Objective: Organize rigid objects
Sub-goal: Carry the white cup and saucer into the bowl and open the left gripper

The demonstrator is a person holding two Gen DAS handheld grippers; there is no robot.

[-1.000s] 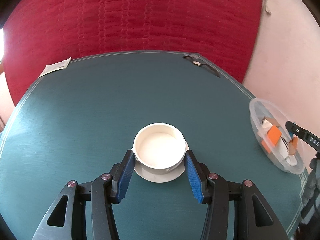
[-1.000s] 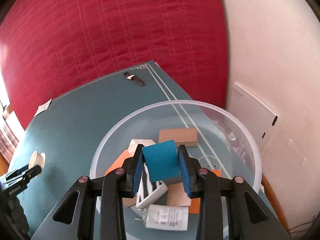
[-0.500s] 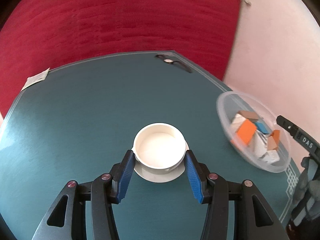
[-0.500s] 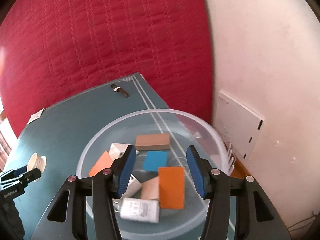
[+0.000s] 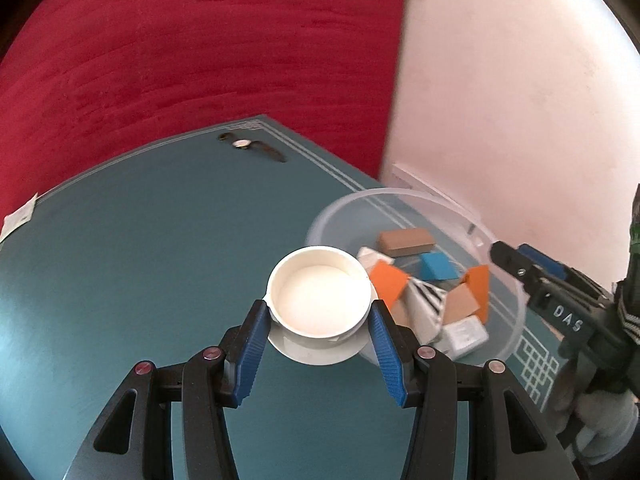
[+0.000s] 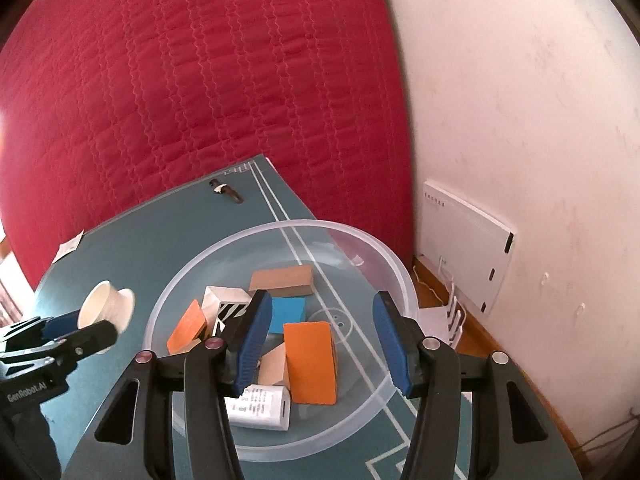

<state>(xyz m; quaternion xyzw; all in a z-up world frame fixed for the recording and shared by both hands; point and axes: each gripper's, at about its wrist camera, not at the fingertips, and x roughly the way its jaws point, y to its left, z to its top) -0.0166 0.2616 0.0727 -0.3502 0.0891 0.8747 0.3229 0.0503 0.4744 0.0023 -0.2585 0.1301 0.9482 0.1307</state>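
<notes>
My left gripper (image 5: 318, 322) is shut on a white round cup-shaped piece with a flared base (image 5: 319, 295) and holds it in the air just left of the clear plastic bowl (image 5: 516, 304). The same cup (image 6: 105, 306) shows tilted in the right wrist view, near the bowl's left rim. My right gripper (image 6: 322, 322) is open and empty above the bowl (image 6: 394, 264). In the bowl lie a blue block (image 6: 287, 314), orange blocks (image 6: 310, 362), a brown block (image 6: 281, 279), a black-and-white box (image 6: 225, 303) and a white charger (image 6: 260, 408).
The teal table (image 5: 140, 248) carries a wristwatch (image 5: 250, 146) at its far edge and a small paper packet (image 5: 18, 216) at the far left. A red quilted backdrop stands behind. A white wall and a white panel (image 6: 468, 240) are to the right, beyond the table edge.
My right gripper opened and dropped the blue block into the bowl, then lifted a little. My left gripper carried the white cup to the right, up to the bowl's rim.
</notes>
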